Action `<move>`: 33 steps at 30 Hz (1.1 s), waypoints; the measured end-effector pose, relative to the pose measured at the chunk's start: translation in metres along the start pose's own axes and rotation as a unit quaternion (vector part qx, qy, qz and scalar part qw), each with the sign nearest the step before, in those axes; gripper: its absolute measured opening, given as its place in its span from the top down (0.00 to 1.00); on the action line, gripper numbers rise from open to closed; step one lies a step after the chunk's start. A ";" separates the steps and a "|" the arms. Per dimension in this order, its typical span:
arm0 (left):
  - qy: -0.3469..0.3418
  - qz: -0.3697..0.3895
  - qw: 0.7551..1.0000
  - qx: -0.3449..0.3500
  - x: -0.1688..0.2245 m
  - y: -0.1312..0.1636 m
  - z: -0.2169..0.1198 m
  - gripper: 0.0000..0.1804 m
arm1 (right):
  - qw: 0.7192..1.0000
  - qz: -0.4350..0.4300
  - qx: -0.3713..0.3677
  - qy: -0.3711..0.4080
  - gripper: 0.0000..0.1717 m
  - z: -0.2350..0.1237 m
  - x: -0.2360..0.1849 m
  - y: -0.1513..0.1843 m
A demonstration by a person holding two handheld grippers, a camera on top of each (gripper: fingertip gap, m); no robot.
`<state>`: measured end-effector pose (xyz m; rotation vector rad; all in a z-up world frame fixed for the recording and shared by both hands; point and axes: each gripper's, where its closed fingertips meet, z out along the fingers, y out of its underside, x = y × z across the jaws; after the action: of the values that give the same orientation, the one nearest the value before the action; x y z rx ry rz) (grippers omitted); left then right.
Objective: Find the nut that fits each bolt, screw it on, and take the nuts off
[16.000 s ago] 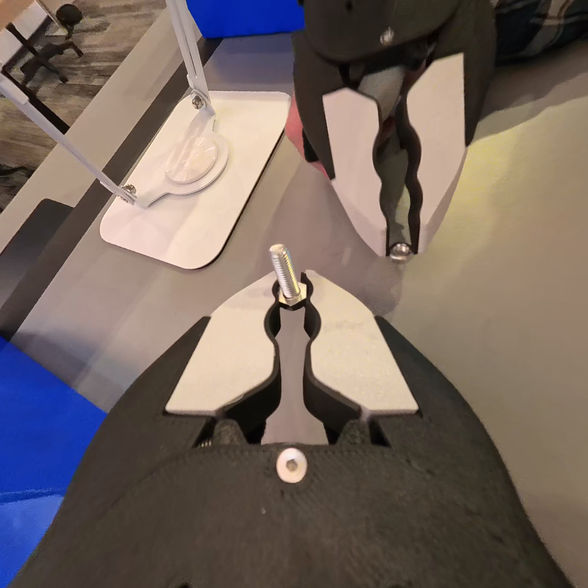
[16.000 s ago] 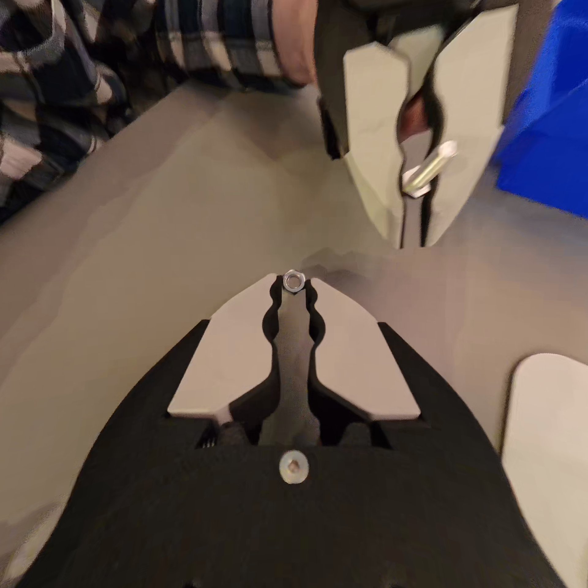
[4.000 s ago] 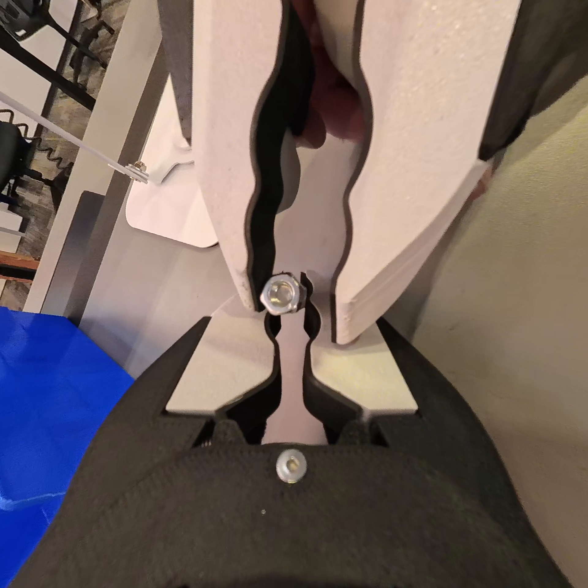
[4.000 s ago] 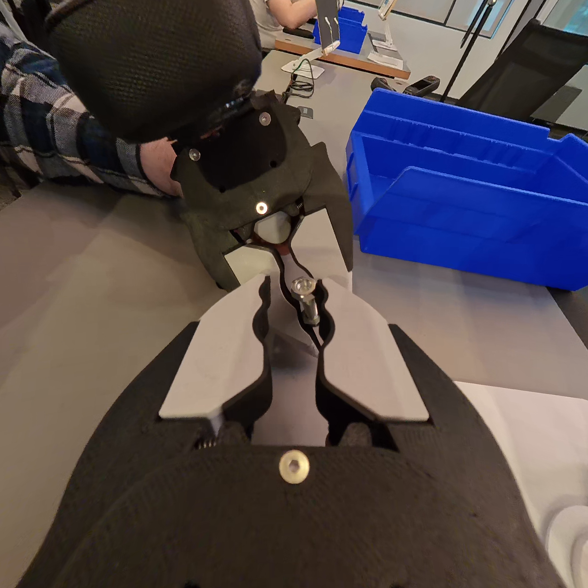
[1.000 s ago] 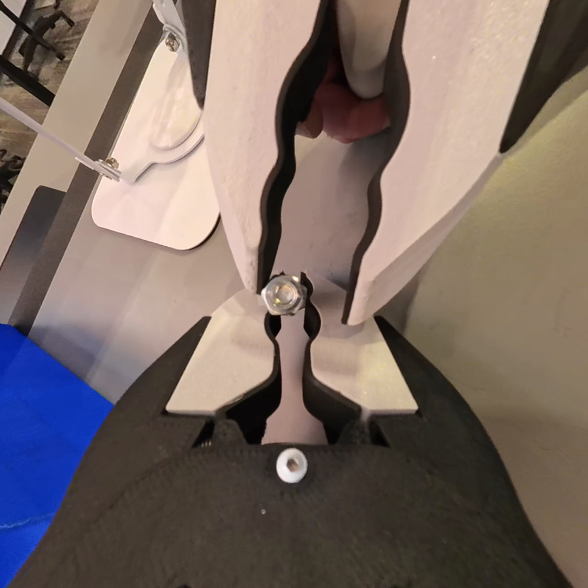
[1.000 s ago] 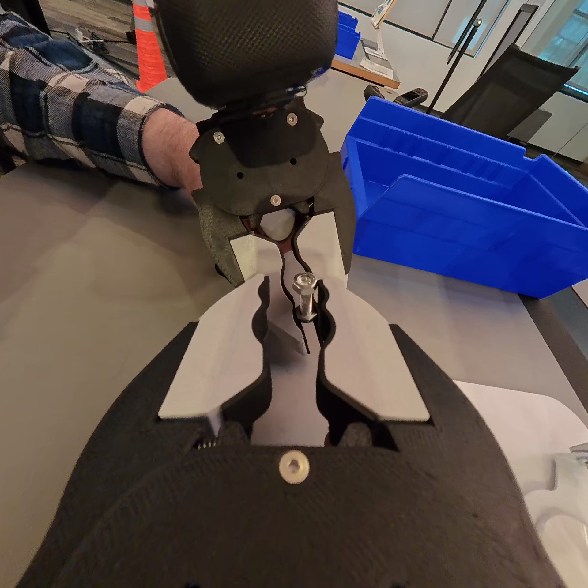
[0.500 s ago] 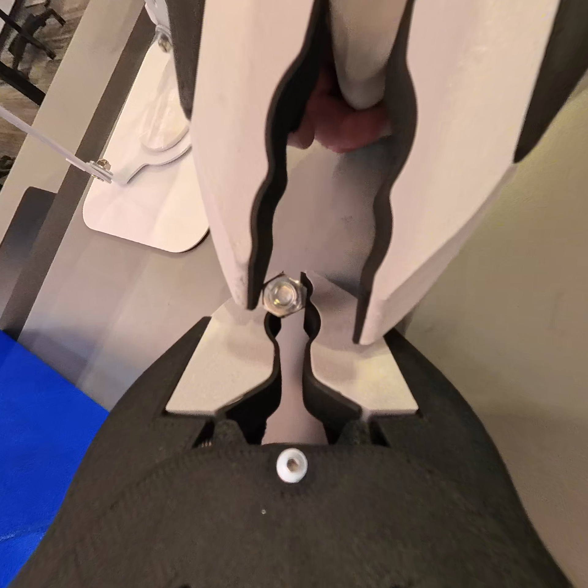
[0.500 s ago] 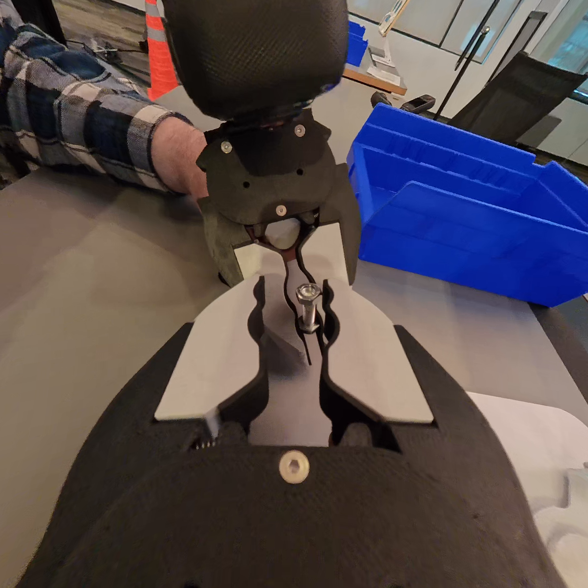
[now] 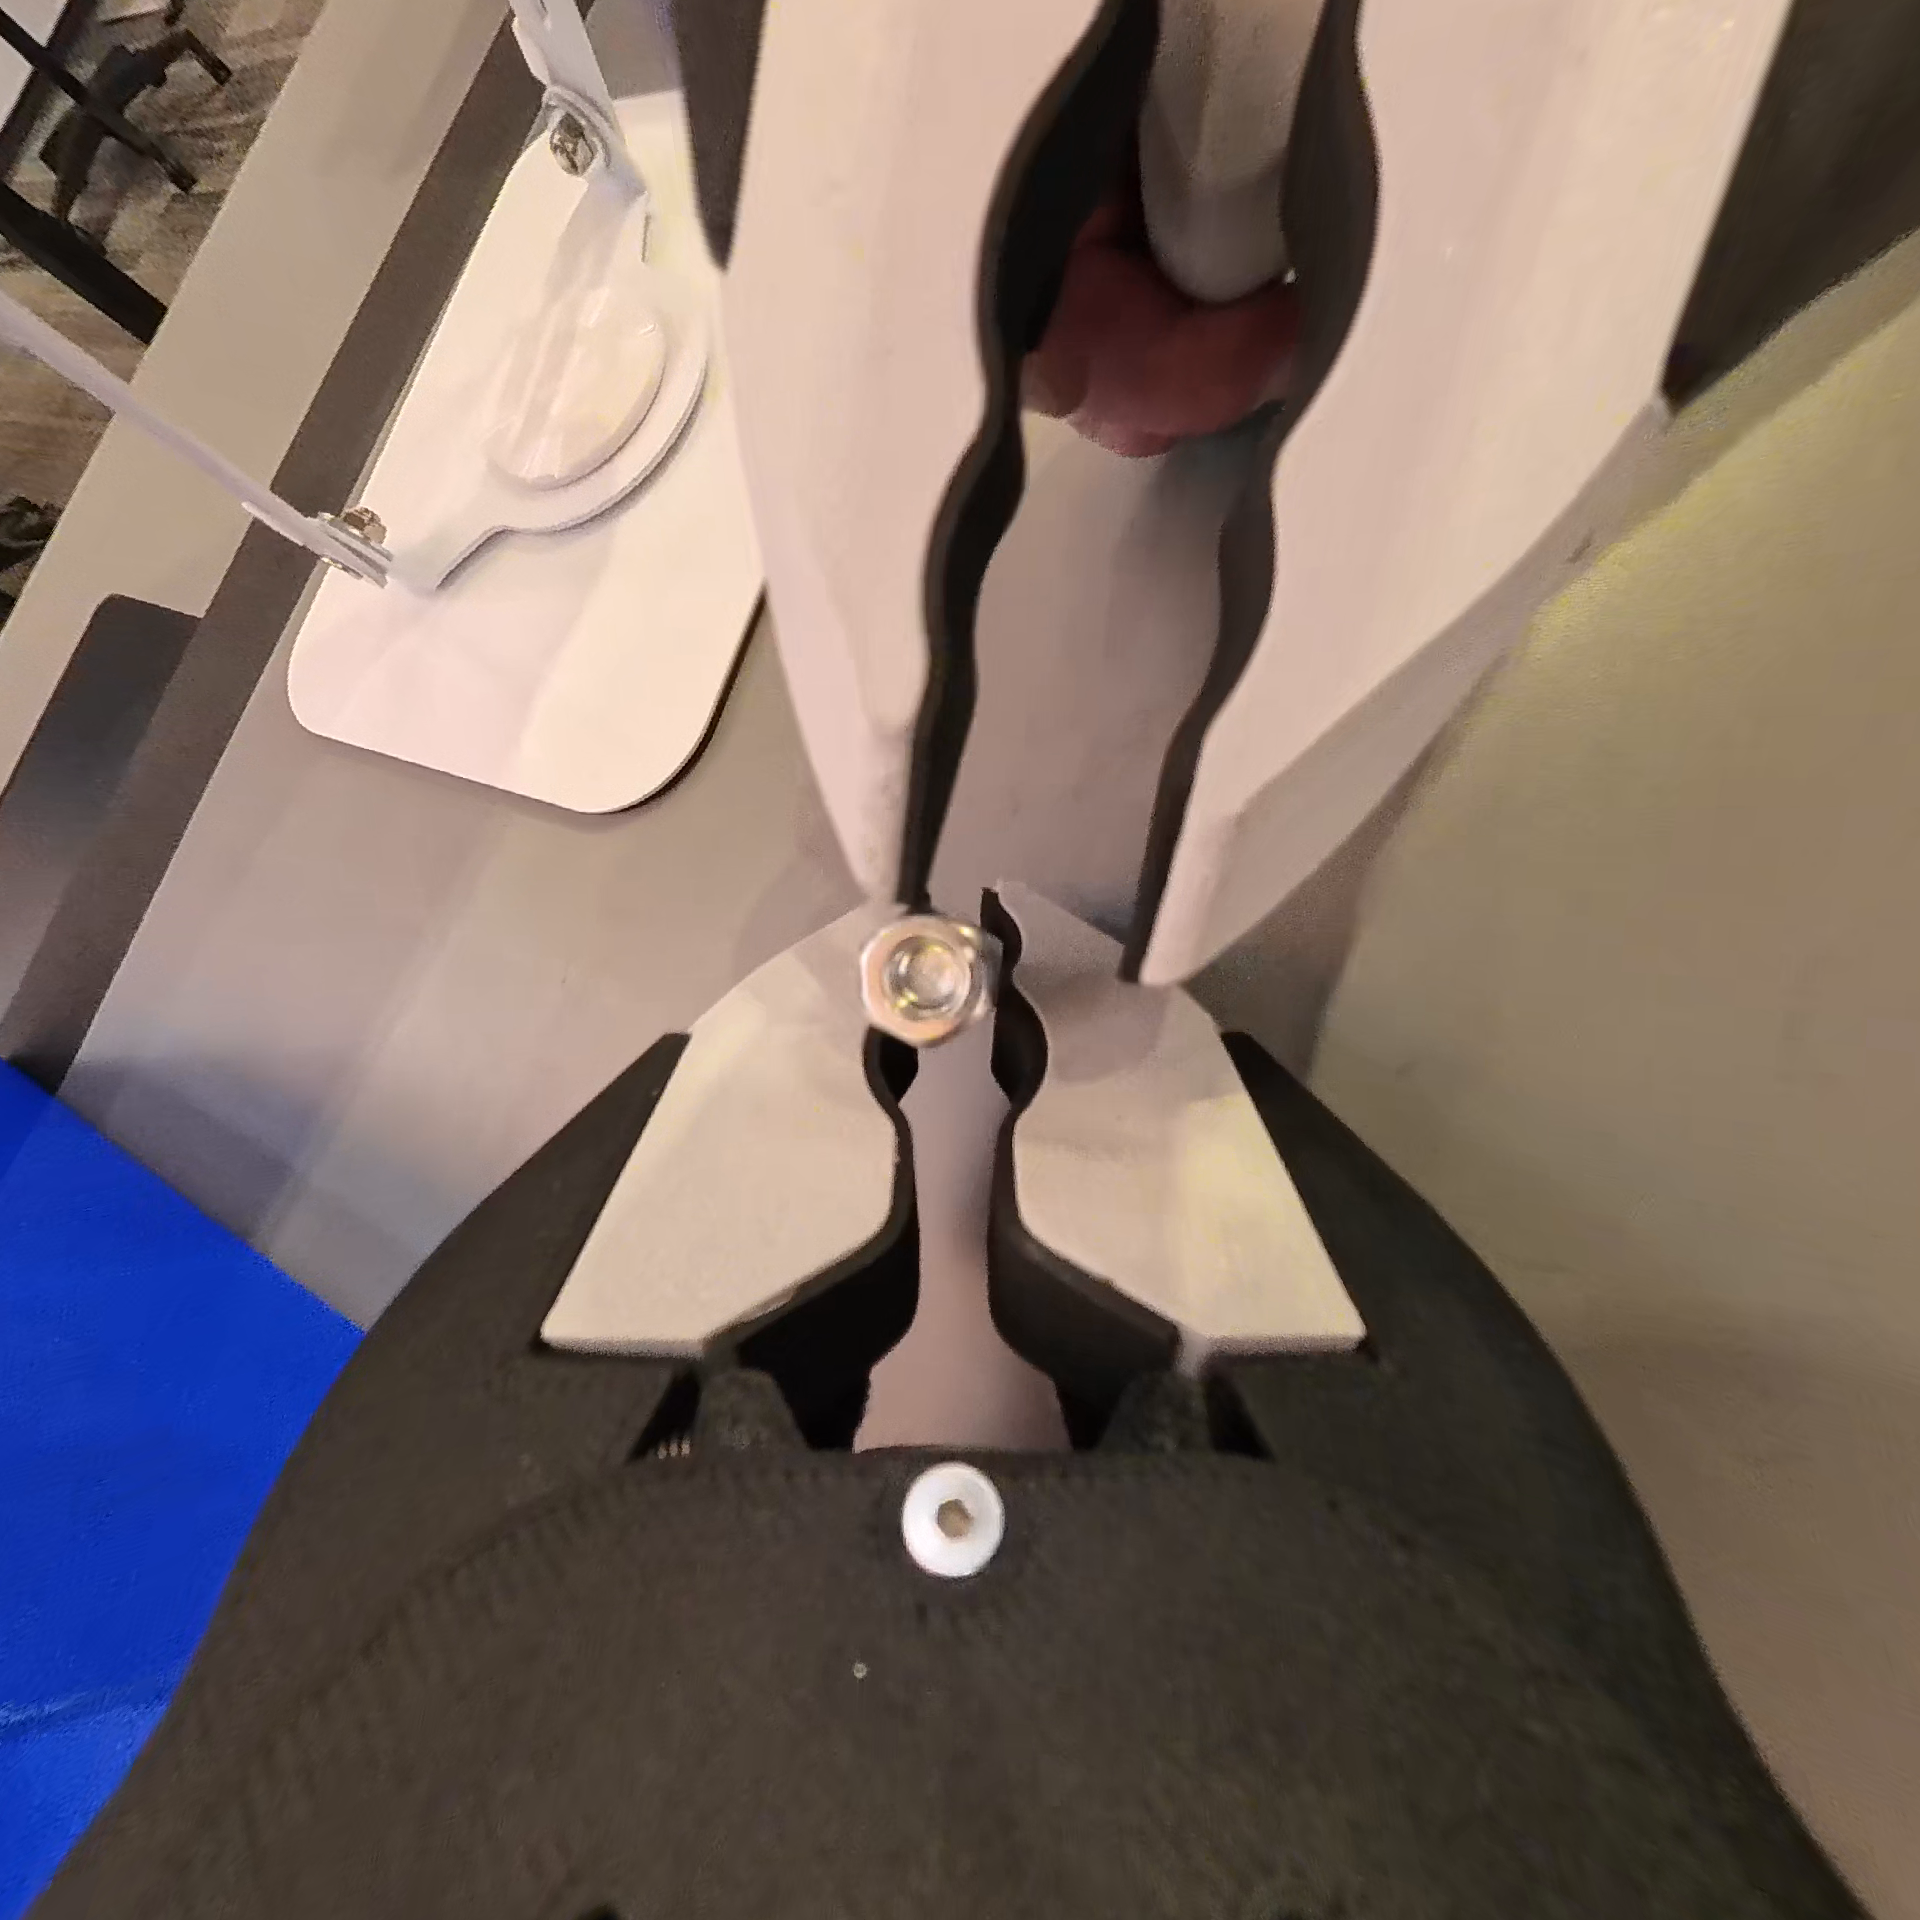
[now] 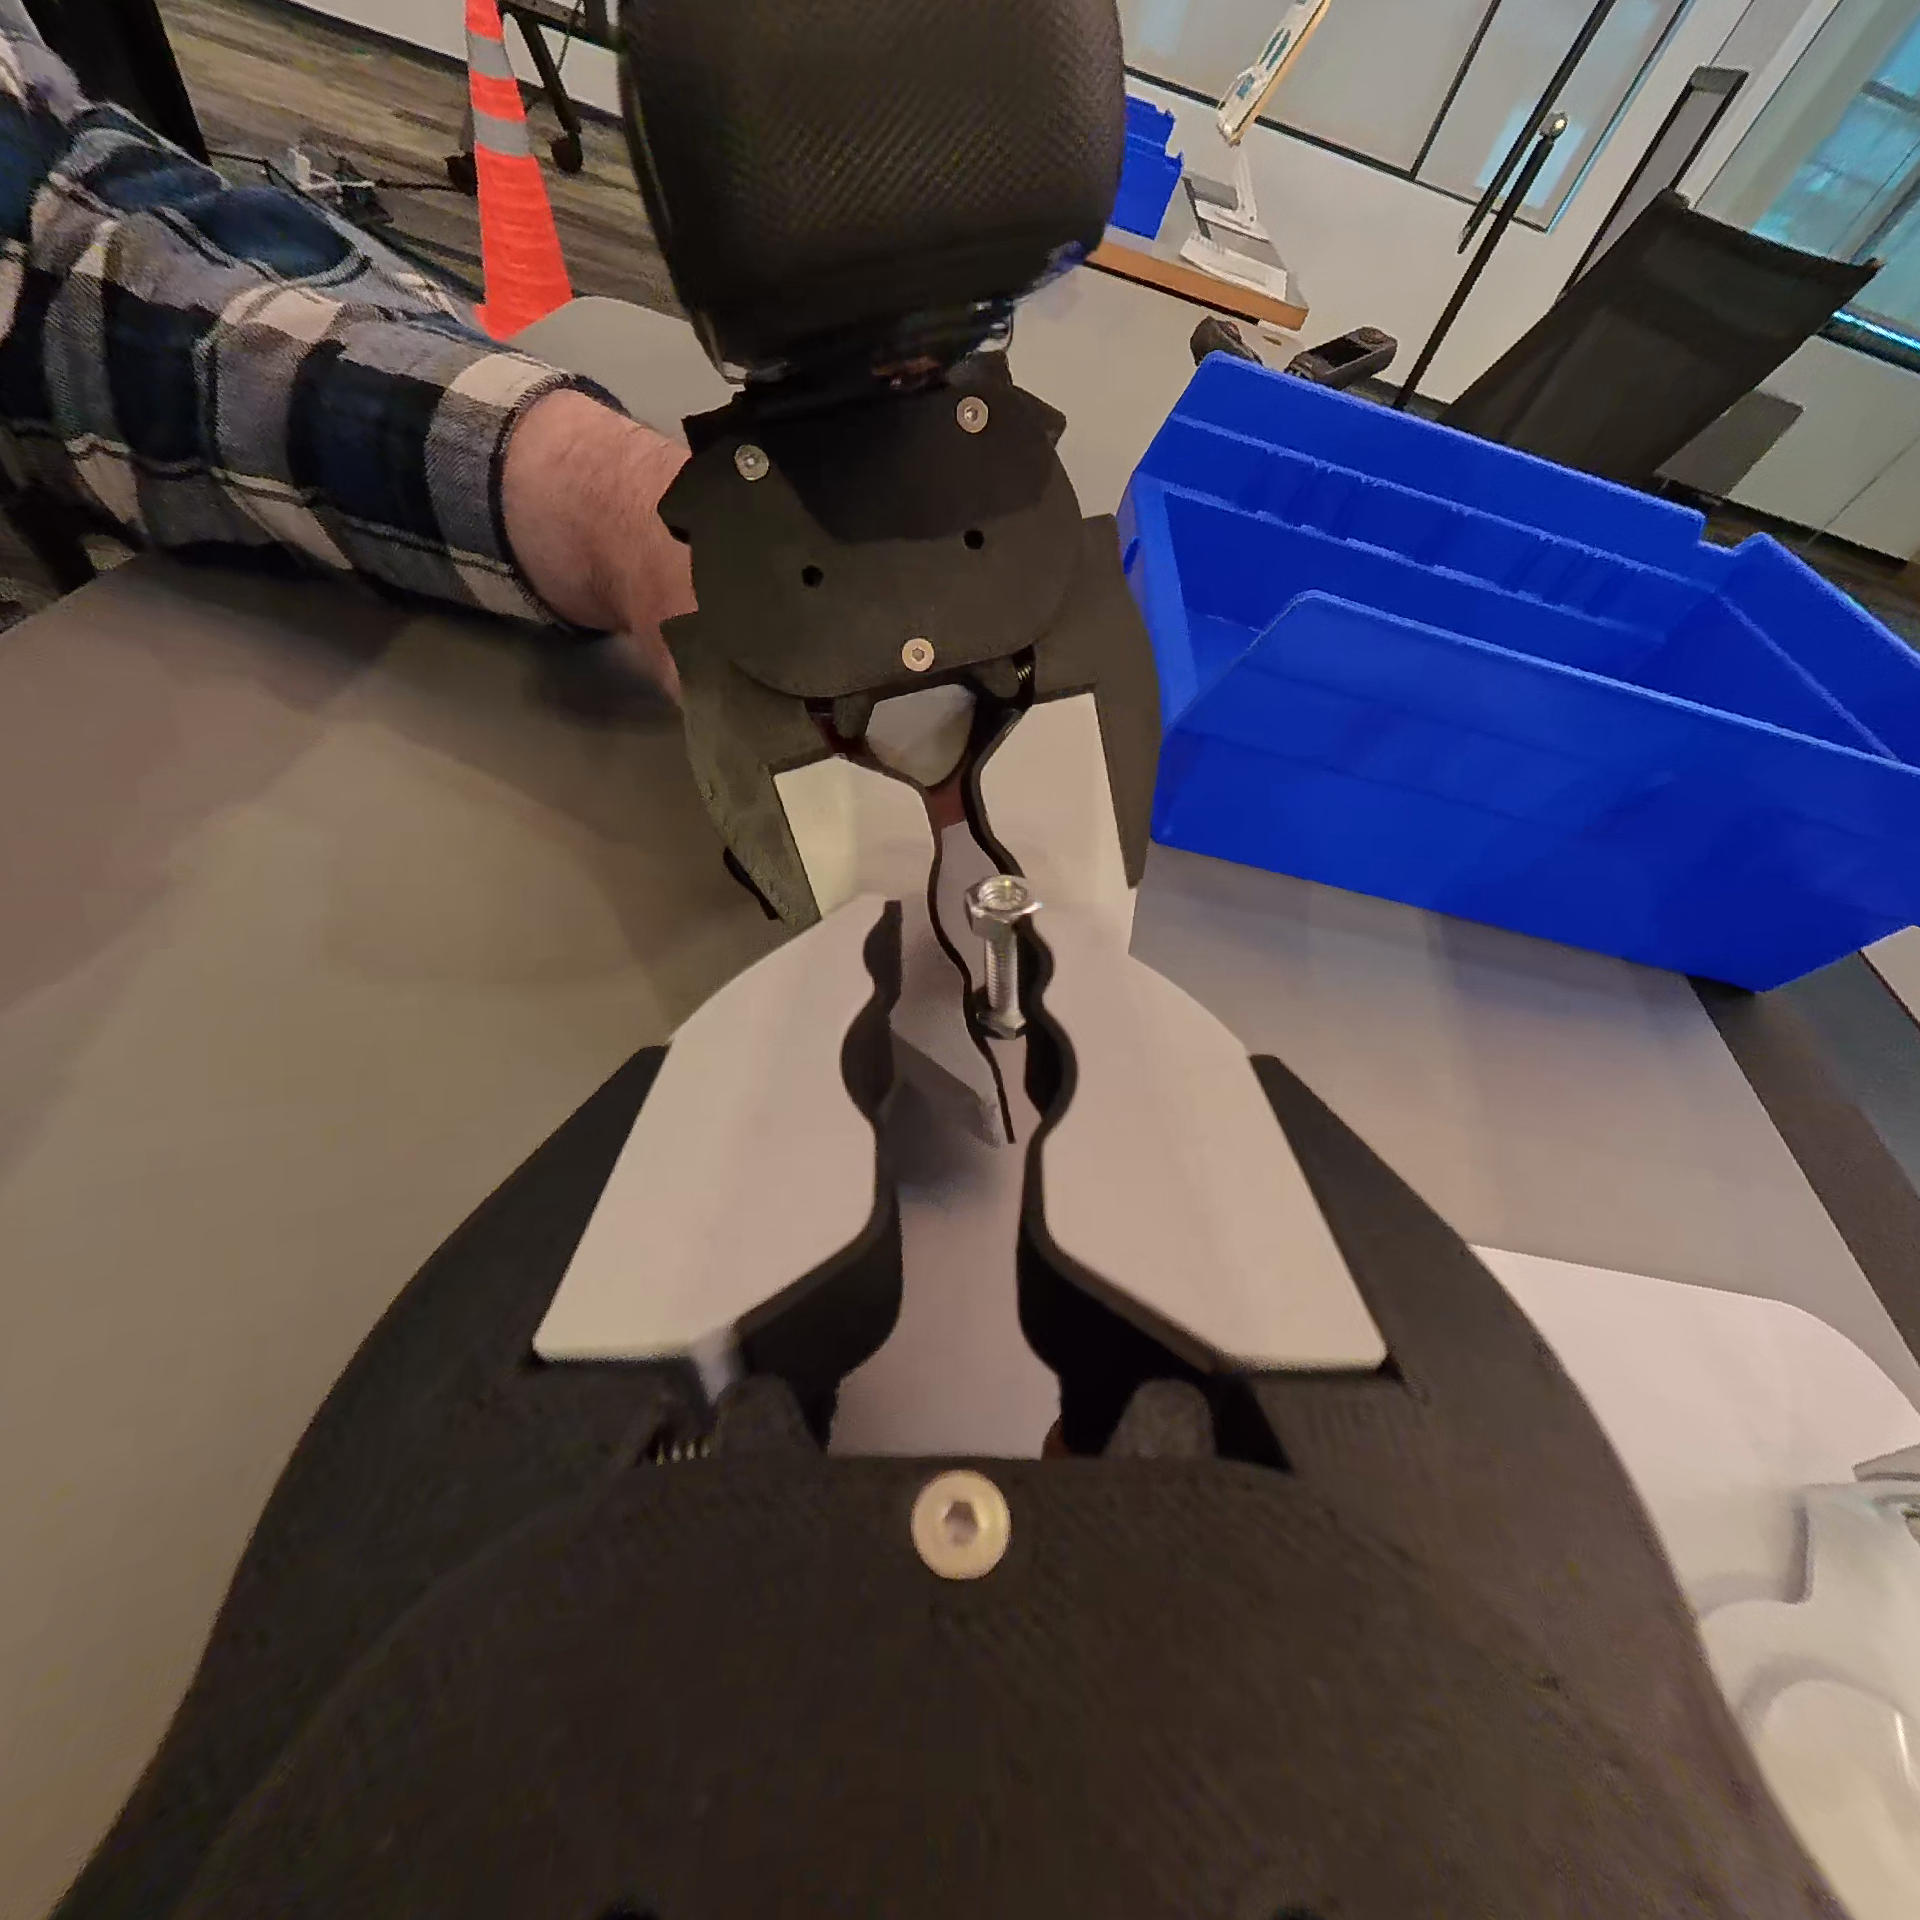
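So here's where we're at: over on the left there's a blue bin at the table edge and a white stand base, neither in play. Our left gripper is nearly closed, clamped on the head end of the bolt, and the bolt stands upright with its threaded end pointing up. The nut sits at the very top of the threads, so it looks barely started, or nearly off, we honestly can't say which. Moving right, our right gripper comes at it head-on from the opposite side, partly open and straddling the bolt. One of its fingers is right up against the nut, the other finger stands clear of it, so it's not gripping anything yet. The bit that matters for the next move: the nut is dead ahead of the right gripper, between its tips, and the bolt's long axis runs vertically, across both grippers' fingers. So we'd guess the right one closes on the nut's flats and twists around that vertical axis while the left just holds steady.
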<state>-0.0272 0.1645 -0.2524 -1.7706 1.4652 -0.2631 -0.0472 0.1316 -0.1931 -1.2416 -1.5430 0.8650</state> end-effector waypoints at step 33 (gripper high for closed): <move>0.008 -0.003 1.000 0.001 0.003 -0.002 0.001 0.95 | 1.000 0.000 0.001 -0.020 0.80 0.004 -0.006 0.001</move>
<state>-0.0243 0.1621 -0.2531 -1.7743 1.4708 -0.2817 -0.0502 0.1266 -0.1968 -1.2296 -1.5731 0.8960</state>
